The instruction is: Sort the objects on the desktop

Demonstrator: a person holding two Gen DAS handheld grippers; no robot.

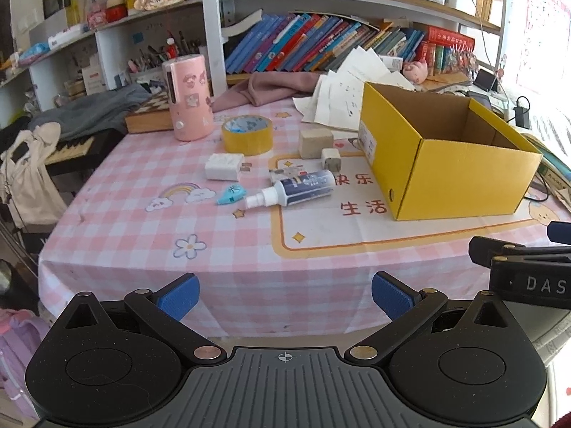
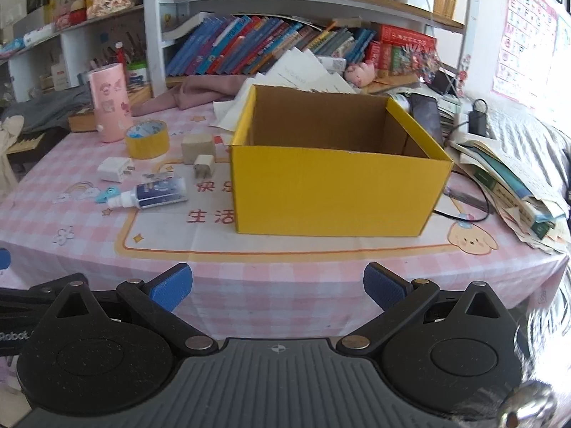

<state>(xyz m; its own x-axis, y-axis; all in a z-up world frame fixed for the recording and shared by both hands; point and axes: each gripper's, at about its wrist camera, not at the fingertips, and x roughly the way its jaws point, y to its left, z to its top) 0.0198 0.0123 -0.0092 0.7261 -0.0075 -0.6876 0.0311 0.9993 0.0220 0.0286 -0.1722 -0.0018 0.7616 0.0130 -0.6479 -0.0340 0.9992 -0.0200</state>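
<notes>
Left gripper [image 1: 285, 294] jaws spread wide, holding nothing; right gripper [image 2: 277, 287] likewise, level alongside

Desk [image 1: 221, 256] under pink checked cloth, white shelves [image 1: 210, 28] crammed with books [image 1: 307, 42] behind, alphabet poster [image 2: 524, 32] on right wall, bright daylight from right.

Left gripper [image 1: 285, 294]: black linkage arms, blue ribbed fingers [image 1: 180, 296], brass-coloured pivot screws, grey ribbed base with crosshair mark. Right gripper [image 2: 277, 287]: same build; its side reads "DAS" in white.
</notes>
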